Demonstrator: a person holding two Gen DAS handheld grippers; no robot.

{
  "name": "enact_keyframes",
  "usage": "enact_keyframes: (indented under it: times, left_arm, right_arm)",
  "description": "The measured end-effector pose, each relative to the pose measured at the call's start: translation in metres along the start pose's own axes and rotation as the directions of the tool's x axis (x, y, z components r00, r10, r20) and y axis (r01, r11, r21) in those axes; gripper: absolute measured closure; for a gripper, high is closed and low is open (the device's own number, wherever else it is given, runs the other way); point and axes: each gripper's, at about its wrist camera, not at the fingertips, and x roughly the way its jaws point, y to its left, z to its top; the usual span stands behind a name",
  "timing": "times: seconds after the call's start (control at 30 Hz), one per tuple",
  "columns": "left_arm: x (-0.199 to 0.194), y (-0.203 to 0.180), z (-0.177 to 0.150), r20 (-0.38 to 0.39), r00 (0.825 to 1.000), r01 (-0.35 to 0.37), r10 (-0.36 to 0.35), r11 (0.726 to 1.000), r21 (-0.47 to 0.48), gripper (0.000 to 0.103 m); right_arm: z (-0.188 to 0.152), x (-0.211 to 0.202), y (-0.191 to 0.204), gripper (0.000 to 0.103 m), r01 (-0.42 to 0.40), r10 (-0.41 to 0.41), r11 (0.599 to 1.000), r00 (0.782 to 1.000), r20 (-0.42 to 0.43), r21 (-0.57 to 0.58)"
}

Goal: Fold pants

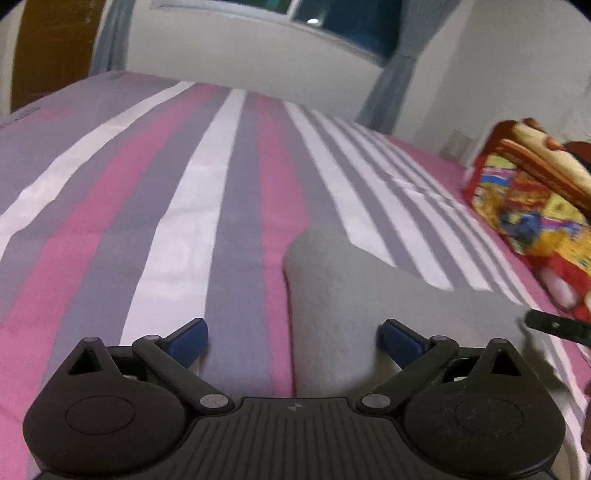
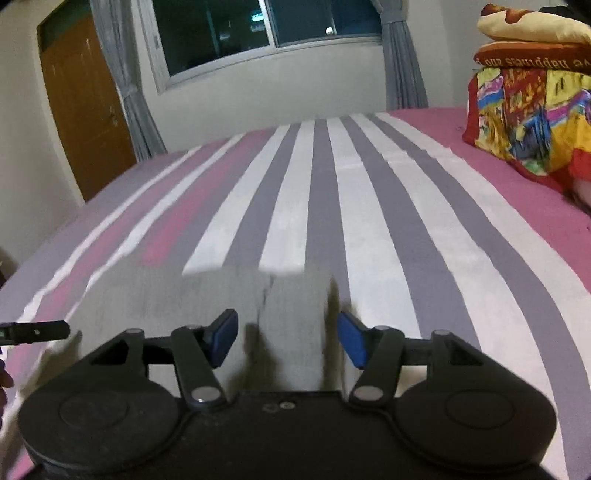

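The grey pants (image 1: 369,295) lie flat on the striped bed sheet (image 1: 147,203). In the left wrist view my left gripper (image 1: 293,338) is open, its blue pads straddling the pants' left edge, holding nothing. In the right wrist view the pants (image 2: 207,299) lie as a folded grey block with a straight far edge. My right gripper (image 2: 288,338) is open just above the pants' right part, empty. The right gripper's finger tip shows at the left view's right edge (image 1: 554,326), and the left gripper's tip shows at the right view's left edge (image 2: 37,330).
A stack of colourful folded blankets (image 2: 528,107) sits on the bed at the right, also in the left wrist view (image 1: 532,206). Beyond the bed are a wall with a window (image 2: 258,29), grey curtains (image 2: 404,66) and a brown door (image 2: 85,107).
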Motion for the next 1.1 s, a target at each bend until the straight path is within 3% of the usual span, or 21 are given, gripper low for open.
enact_keyframes:
  times: [0.07,0.13,0.2,0.27,0.37,0.47,0.6,0.87,1.1]
  left_arm:
    - [0.027,0.008,-0.001,-0.081,0.997,-0.025,0.021,0.999,-0.044,0.002]
    - [0.037,0.01,-0.002,-0.067,0.998,-0.022,0.019,0.999,-0.042,0.0]
    - [0.037,0.008,0.0,-0.07,0.997,-0.023,0.02,0.999,-0.034,0.0]
    - [0.029,0.003,0.001,-0.054,0.998,-0.022,0.022,1.0,0.002,0.0]
    - [0.019,-0.002,-0.01,-0.057,0.998,-0.008,0.011,0.999,0.041,0.0]
    - [0.007,-0.006,-0.024,-0.06,0.998,-0.022,0.024,0.999,0.04,0.0]
    - [-0.022,-0.019,-0.049,-0.05,0.997,-0.049,0.053,0.995,0.087,0.0]
    - [-0.072,-0.037,-0.087,-0.023,0.99,-0.138,0.138,0.989,-0.048,0.0]
    - [-0.067,-0.053,-0.089,-0.039,0.987,-0.155,0.154,0.987,-0.032,0.0]
  right_arm:
    - [0.008,0.018,0.003,0.044,0.026,-0.026,1.0,0.999,-0.026,-0.018]
    - [0.007,0.047,0.003,0.041,0.07,-0.077,0.996,0.99,-0.121,-0.063]
    - [0.003,0.053,0.001,0.036,0.08,-0.087,0.995,0.987,-0.137,-0.057]
    - [0.006,0.048,0.0,0.036,0.07,-0.074,0.997,0.989,-0.131,-0.035]
    - [0.004,0.022,0.006,0.035,0.041,-0.042,0.999,0.998,-0.047,-0.013]
    - [-0.014,0.026,0.008,0.035,0.06,-0.064,0.997,0.991,-0.12,-0.042]
    - [-0.029,0.008,0.007,0.034,0.026,-0.024,1.0,0.994,-0.109,0.014]
    - [-0.048,-0.019,0.013,0.031,0.008,-0.008,1.0,0.989,-0.148,-0.004]
    - [-0.044,-0.032,0.018,0.027,0.016,-0.023,0.999,0.988,-0.154,-0.051]
